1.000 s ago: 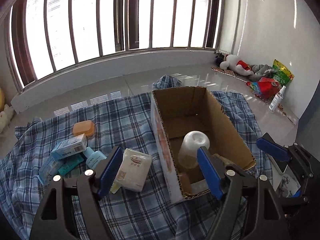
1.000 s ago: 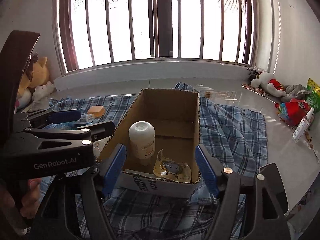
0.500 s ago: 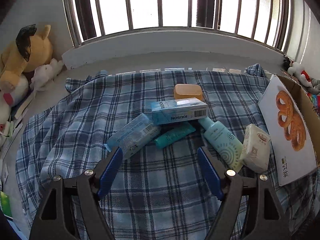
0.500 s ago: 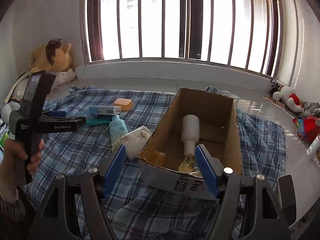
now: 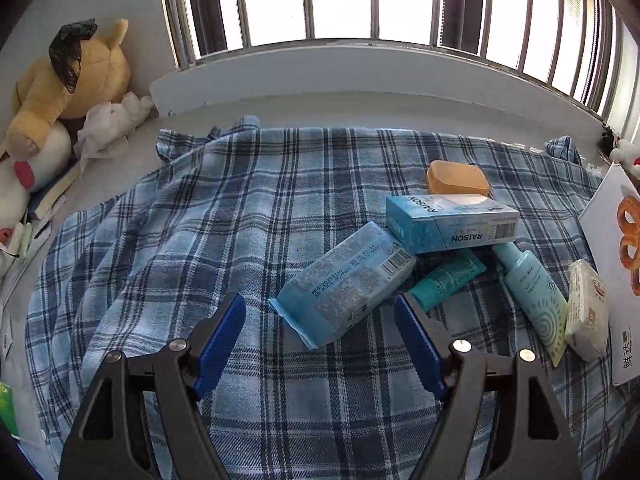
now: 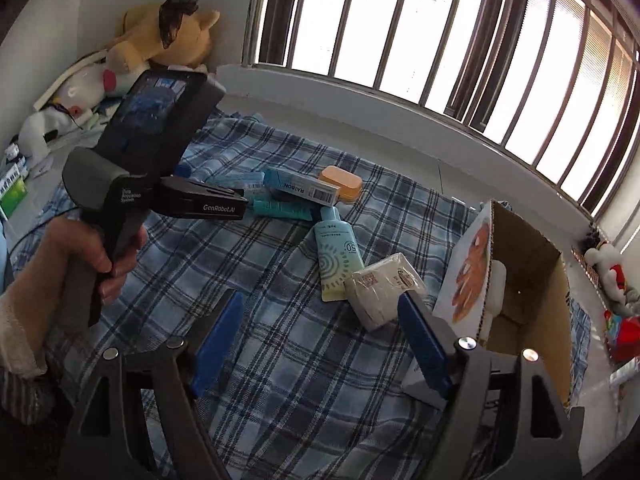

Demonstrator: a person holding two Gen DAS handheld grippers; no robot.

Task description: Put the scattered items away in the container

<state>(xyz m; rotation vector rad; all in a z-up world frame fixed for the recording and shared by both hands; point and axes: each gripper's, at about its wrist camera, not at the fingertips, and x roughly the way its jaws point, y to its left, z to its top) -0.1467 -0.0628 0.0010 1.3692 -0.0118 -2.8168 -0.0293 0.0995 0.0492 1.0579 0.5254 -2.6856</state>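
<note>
Clearly most of the tidying is left: six items lie clustered toward the right edge of the plaid cloth (image 5: 168, 240), while the cardboard box (image 6: 532, 280) at that edge holds at least a white bottle (image 6: 497, 284). Left to right lie the pale blue carton (image 5: 344, 280), long axis slanting from near-left to far-right, the teal tube (image 5: 446, 278), the RAISON box (image 5: 452, 222), the orange soap (image 5: 457, 177), the sunscreen tube (image 5: 534, 292) and the white packet (image 5: 586, 308). Both the left gripper (image 5: 320, 344) and right gripper (image 6: 320, 344) hover spread and empty, the left nearest the carton.
</note>
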